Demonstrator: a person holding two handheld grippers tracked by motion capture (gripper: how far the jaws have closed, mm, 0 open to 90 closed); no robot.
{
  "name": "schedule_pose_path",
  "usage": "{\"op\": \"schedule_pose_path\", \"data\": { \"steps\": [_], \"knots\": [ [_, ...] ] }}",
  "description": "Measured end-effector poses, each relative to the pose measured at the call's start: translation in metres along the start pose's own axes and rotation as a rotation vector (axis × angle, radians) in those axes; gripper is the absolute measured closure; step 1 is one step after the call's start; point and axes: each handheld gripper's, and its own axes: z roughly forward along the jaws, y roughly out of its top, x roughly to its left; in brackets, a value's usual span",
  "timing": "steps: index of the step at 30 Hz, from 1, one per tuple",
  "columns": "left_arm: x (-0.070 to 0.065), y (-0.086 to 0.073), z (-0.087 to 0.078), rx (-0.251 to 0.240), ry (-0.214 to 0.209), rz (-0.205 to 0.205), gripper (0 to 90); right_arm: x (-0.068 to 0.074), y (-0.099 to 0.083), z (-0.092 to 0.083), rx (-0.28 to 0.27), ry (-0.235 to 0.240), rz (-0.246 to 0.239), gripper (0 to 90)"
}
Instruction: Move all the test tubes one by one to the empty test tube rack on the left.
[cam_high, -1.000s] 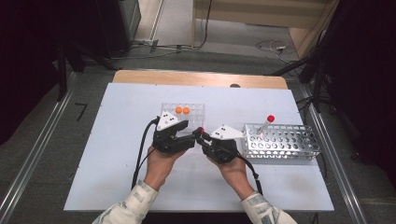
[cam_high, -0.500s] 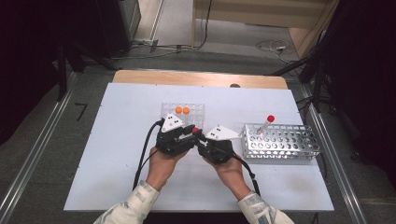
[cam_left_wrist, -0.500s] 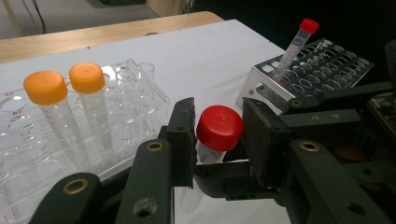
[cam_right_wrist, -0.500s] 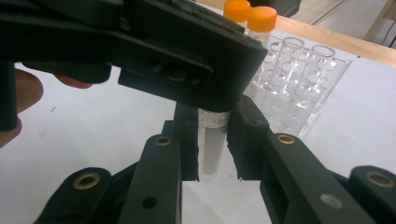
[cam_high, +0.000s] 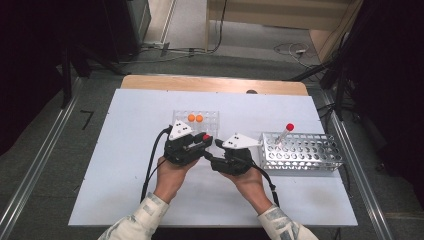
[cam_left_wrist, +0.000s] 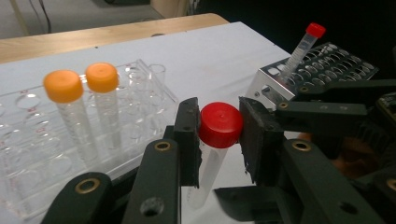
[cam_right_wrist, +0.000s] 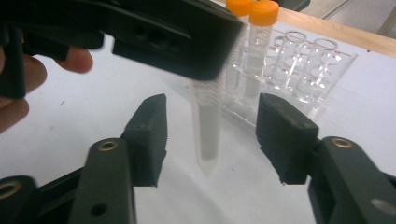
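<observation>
While right tongs (cam_right_wrist: 210, 140) gape, left tongs (cam_left_wrist: 218, 135) pinch the red-capped tube (cam_left_wrist: 219, 126).

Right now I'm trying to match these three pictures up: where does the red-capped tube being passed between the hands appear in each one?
High view: the red-capped tube sits mid-table, between the two grippers, its cap at the left gripper.
Left gripper view: centre, cap pinched between the jaws.
Right gripper view: its clear body hangs between the open jaws of the right gripper, cap hidden.
Shared landmark: the orange-capped tubes in the clear rack.
</observation>
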Motion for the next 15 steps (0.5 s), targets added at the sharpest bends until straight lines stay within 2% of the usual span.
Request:
{"op": "schedule_pose_path", "data": {
  "steps": [3, 8, 15],
  "knots": [
    [0.005, 0.001, -0.003, -0.004, 0.015, -0.008, 69.9, -0.004, 0.0, -0.005, 0.006, -0.004, 0.014, 27.0],
    [0.013, 0.003, -0.008, -0.018, 0.044, -0.02, 69.9, -0.01, -0.005, -0.015, 0.016, -0.016, 0.001, 24.8],
    [0.026, 0.01, -0.02, -0.034, 0.086, -0.028, 69.9, -0.024, -0.014, -0.039, 0.001, -0.039, 0.02, 23.8]
  ]
}}
